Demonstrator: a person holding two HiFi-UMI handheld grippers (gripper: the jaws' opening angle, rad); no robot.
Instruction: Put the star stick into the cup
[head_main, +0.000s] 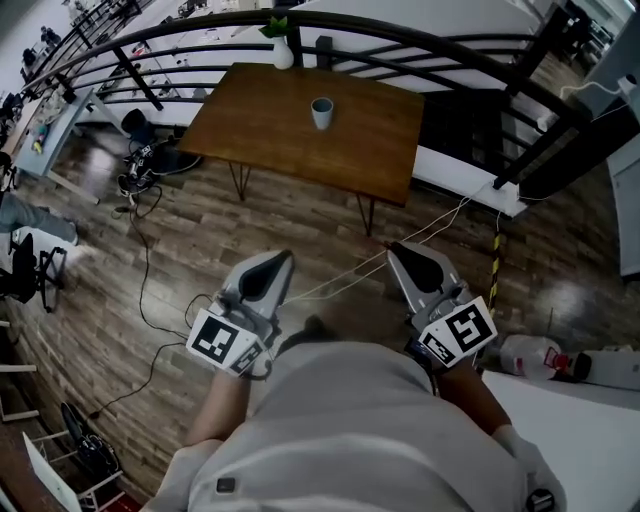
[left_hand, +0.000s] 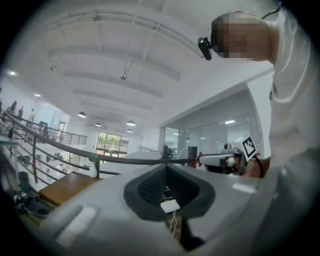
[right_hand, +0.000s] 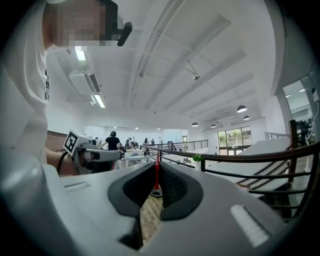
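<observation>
Pinching a thin red stick (right_hand: 157, 176), probably light, stiff and slippery, by its shaft in the clamped right claw (right_hand: 157, 167), left claw (left_hand: 167, 167) closed empty, with the pale blue cup (head_main: 322, 112) on the brown wooden worktop (head_main: 260, 125) at 12 o'clock.

Only a red sliver (right_hand: 156, 175) shows between the right gripper (right_hand: 156, 161)'s pressed-together jaws, too thin to name, and the cup (head_main: 321, 112) far off is too small to see into.
</observation>
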